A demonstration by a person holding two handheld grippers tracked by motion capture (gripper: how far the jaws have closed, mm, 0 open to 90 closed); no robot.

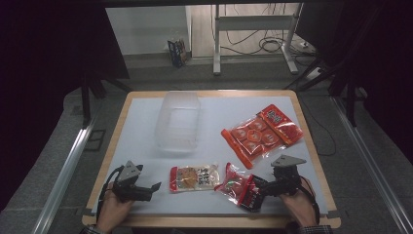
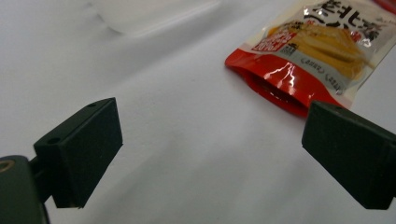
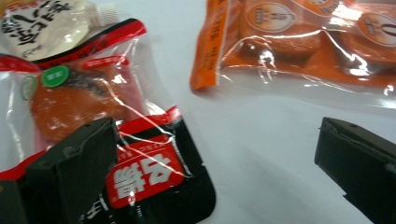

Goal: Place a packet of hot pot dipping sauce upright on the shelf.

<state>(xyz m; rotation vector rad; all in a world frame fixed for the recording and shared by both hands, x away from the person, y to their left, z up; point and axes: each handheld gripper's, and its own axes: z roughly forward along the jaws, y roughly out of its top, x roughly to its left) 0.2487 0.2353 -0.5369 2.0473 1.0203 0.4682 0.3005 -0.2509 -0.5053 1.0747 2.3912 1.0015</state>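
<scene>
My left gripper [image 1: 155, 187] rests open on the white table near the front left, its jaws pointing right toward a white and red snack pouch [image 1: 194, 178]. That pouch [image 2: 313, 51] lies just beyond the jaws in the left gripper view [image 2: 212, 158]. My right gripper [image 1: 259, 184] is open at the front right. Its left jaw sits over the black end of a clear red and black packet [image 1: 238, 187], seen close up as the packet [image 3: 116, 140] in the right gripper view [image 3: 219, 177]. Nothing is gripped.
A clear plastic tub [image 1: 178, 121] stands at the table's middle back. A large orange and red bag of round cakes [image 1: 260, 134] lies at the right, and the bag [image 3: 303, 46] shows ahead of my right jaws. The table's wooden edge [image 1: 214, 222] runs along the front.
</scene>
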